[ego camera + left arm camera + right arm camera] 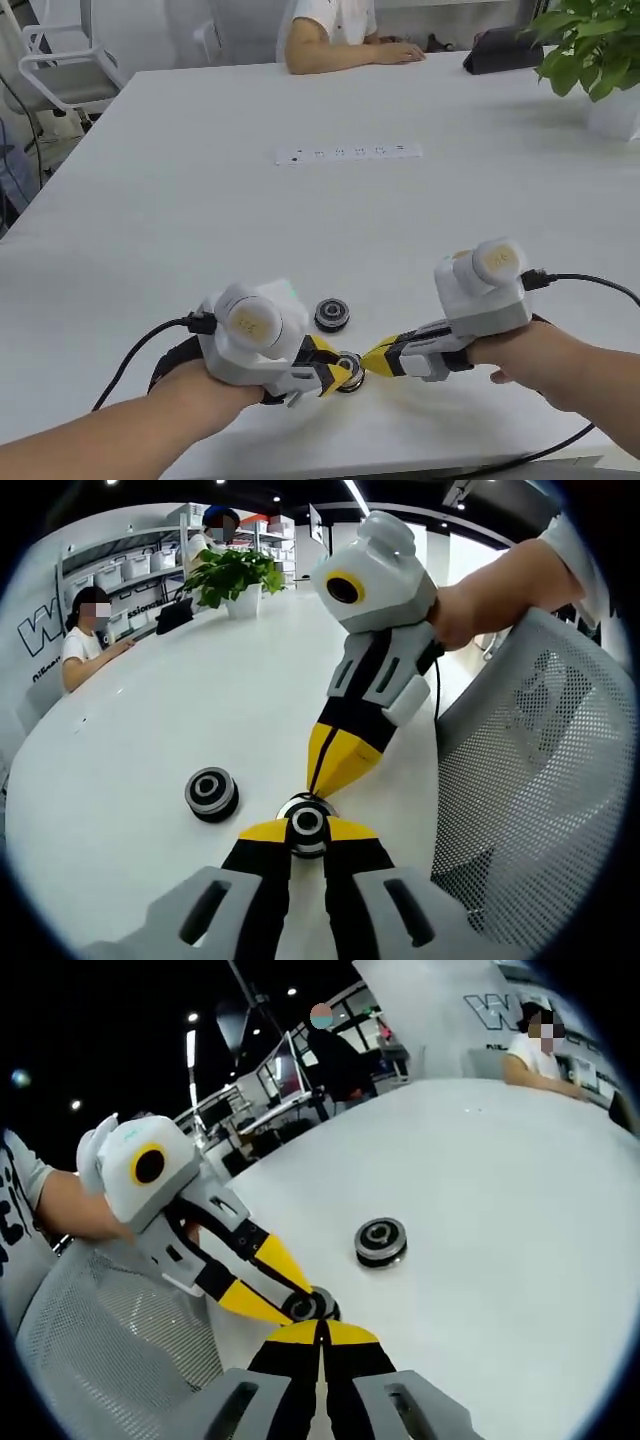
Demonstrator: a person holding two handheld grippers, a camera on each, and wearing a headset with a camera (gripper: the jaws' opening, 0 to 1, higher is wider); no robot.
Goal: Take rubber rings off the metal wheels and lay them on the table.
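While left gripper is clamping a wheel in its fingers, right gripper, fingers near shut, is nipping its rim. Prob. peeling the ring off; next is needing firm pinch + outward pull.

Left gripper, right gripper: jaws pinched, tip-to-tip.

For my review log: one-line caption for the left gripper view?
Left gripper holds a wheel, right gripper with shut tips at its rim; second wheel on the table.

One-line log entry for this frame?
left gripper: shut on wheel | right gripper: shut, tips at its rim | second wheel: loose on table
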